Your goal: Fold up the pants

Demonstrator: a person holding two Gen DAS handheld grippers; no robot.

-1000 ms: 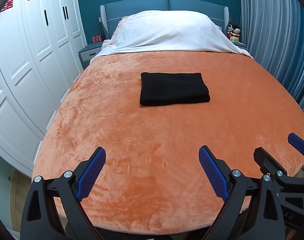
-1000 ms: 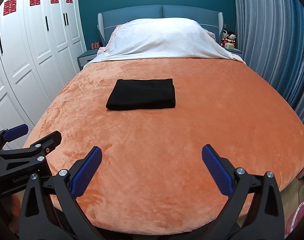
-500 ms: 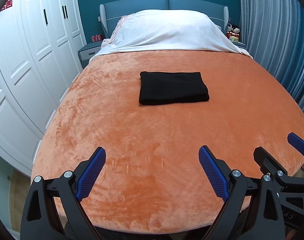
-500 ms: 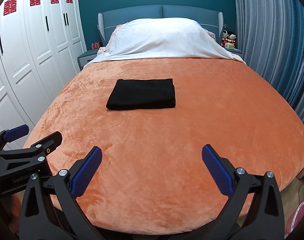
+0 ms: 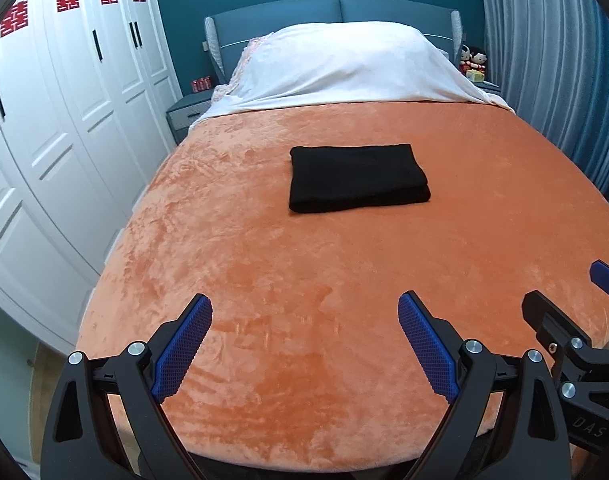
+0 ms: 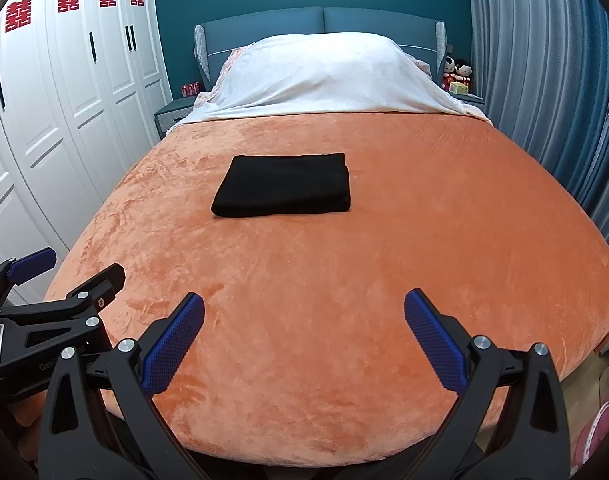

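Jaws stood spread wide and gripped nothing on the left gripper, seen from the left wrist camera low over the foot of a bed. Its two blue-padded fingers pointed toward the headboard. An orange blanket covered most of the bed. Black pants, folded into a neat rectangle, lay flat near the middle of the blanket, well apart from the gripper. A white sheet was draped over the pillows at the head. White wardrobe doors with red paper cutouts lined the left side, and gray-blue curtains hung on the right.

From the right wrist camera, the right gripper also had its jaws spread and empty above the foot of the bed. The folded pants lay ahead and slightly left on the blanket. Part of the left gripper showed at the lower left edge, just beside the right one.
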